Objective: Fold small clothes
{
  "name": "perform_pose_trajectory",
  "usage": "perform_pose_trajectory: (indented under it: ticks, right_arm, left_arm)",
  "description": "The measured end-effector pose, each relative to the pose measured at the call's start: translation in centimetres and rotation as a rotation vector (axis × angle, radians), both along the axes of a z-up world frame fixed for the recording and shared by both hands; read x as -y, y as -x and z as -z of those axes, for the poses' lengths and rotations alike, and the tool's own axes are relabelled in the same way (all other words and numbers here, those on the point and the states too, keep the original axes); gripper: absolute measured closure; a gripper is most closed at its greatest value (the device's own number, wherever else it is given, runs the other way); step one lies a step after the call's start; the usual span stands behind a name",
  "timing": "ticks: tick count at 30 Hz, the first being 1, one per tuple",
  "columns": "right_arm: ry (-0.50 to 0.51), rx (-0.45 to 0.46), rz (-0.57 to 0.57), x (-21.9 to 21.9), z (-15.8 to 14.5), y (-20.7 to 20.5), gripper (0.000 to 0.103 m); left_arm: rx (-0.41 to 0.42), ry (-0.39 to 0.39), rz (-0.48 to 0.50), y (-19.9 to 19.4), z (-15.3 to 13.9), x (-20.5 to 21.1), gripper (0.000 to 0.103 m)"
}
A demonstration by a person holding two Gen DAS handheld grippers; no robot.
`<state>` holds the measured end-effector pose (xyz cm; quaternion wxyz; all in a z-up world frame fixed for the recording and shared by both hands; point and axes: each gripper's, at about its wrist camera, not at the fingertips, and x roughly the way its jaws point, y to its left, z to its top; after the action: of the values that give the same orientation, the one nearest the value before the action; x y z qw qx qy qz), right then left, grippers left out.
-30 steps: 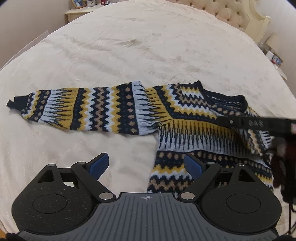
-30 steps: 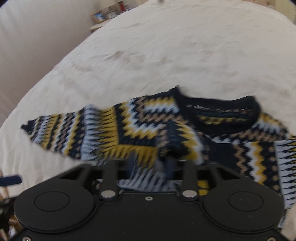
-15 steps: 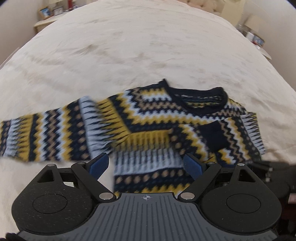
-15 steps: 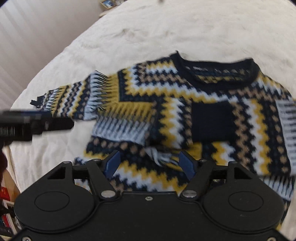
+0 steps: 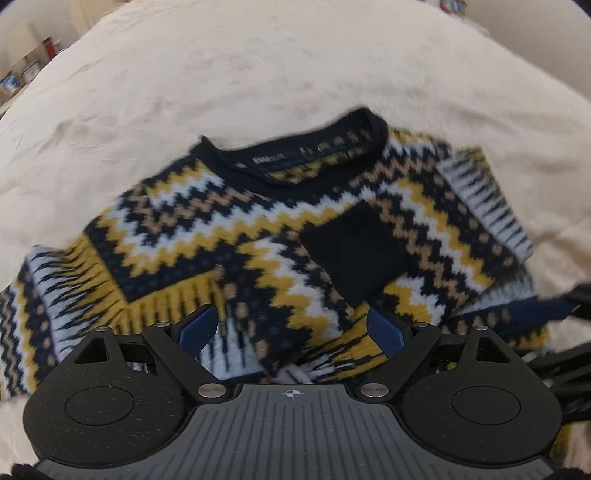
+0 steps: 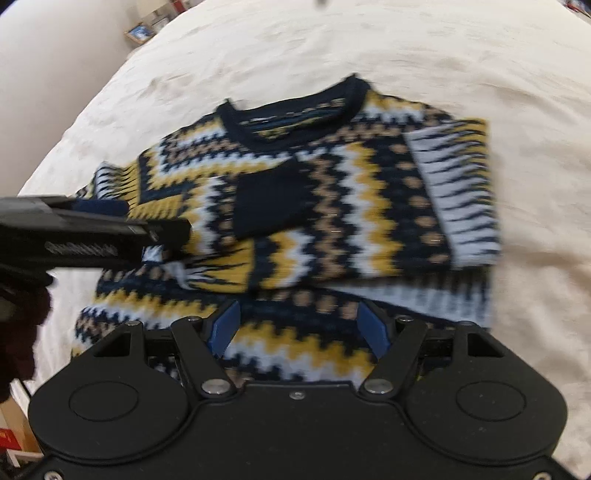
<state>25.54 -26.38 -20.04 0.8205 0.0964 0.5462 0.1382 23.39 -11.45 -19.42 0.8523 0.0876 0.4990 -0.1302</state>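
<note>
The sweater [image 5: 280,236] lies flat on the bed [image 5: 258,74], straight ahead of both tongs and running under their tips. Its dark collar [image 5: 295,147] sits at the far end from the tongs. One sleeve is folded in across the chest, and its dark cuff [image 5: 351,254] rests on the front just beyond the left gripper [image 5: 291,328], slightly to its right. The other sleeve trails off to the left of that gripper, past the frame edge.

The left gripper is spread wide, its blue pads [image 5: 195,326] apart with knit showing between them and nothing pinched (how close the tips are to the cloth cannot be told). From the right wrist view, the same tool comes in side-on from the left, over the sweater's left edge.

The right gripper [image 6: 297,326] is likewise wide apart, with its blue pads [image 6: 225,325] above the lower bands of the sweater near the hem and nothing clamped. The cuff [image 6: 269,203] lies beyond it, a little to the left. A folded white-and-navy panel [image 6: 454,192] lies ahead and to its right.

Both views are somewhat blurred. Small framed items [image 6: 140,31] stand beyond the bed, far left.
</note>
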Motion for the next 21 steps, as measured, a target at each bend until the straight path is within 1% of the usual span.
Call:
perform_pose_trajectory:
  ticks: [3, 6, 9, 11, 17, 21]
  right_arm:
    - [-0.006, -0.012, 0.035, 1.6, 0.2, -0.2, 0.03]
    - [-0.01, -0.014, 0.048, 2.4, 0.5, -0.4, 0.03]
    - [-0.012, -0.012, 0.053, 2.8, 0.5, -0.6, 0.03]
    - [-0.014, -0.01, 0.057, 2.9, 0.6, -0.8, 0.029]
    - [-0.019, -0.021, 0.059, 2.7, 1.0, -1.0, 0.029]
    - [-0.024, -0.018, 0.062, 2.5, 1.0, -1.1, 0.029]
  left_arm:
    - [0.008, -0.068, 0.005, -0.3, 1.2, 0.5, 0.015]
    - [0.009, -0.106, -0.037, -0.8, 1.8, -0.6, 0.015]
    - [0.007, -0.108, -0.115, -1.2, 1.8, -3.0, 0.015]
    - [0.008, -0.094, -0.176, -1.4, 1.5, -4.8, 0.015]
    - [-0.022, -0.086, -0.378, -1.5, 1.0, -10.3, 0.015]
    - [-0.03, -0.087, -0.464, -1.1, 0.6, -12.9, 0.015]
